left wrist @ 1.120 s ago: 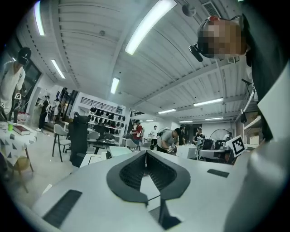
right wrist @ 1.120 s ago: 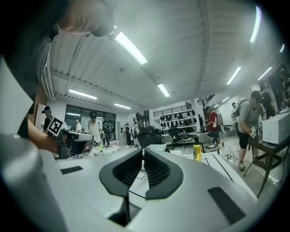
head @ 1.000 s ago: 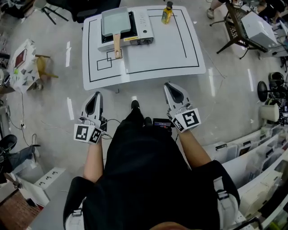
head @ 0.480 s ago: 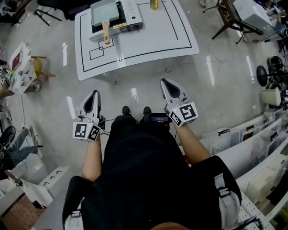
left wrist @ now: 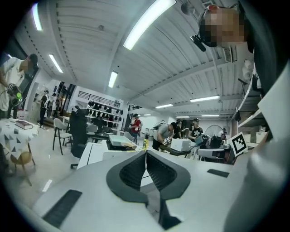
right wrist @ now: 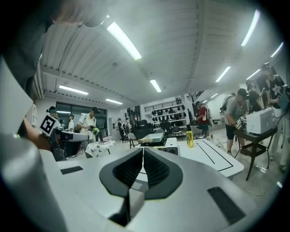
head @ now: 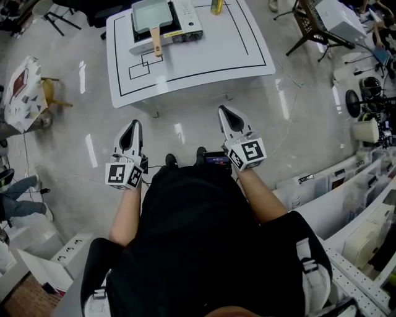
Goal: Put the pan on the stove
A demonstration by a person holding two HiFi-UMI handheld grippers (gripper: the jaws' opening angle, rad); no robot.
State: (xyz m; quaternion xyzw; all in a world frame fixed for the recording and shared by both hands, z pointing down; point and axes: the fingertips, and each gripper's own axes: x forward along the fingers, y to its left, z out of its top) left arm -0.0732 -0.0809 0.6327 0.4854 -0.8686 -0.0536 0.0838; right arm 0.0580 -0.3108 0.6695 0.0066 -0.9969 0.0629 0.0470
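Pan [head: 151, 13] seemingly on stove [head: 187, 18], bottle [head: 216, 6] right.

Bright workshop with a glossy grey floor [head: 68, 161].
A white table [head: 210, 59] marked with black lines stands ahead, with a dark stand [head: 307, 28] off its right corner. White bins [head: 346, 192] line the right side. Long lamps [left wrist: 147, 22] run along a ribbed ceiling [right wrist: 181, 50].

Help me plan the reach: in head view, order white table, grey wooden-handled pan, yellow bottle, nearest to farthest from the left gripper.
1. White table, just ahead.
2. Grey wooden-handled pan, atop the white stove.
3. Yellow bottle, far edge.
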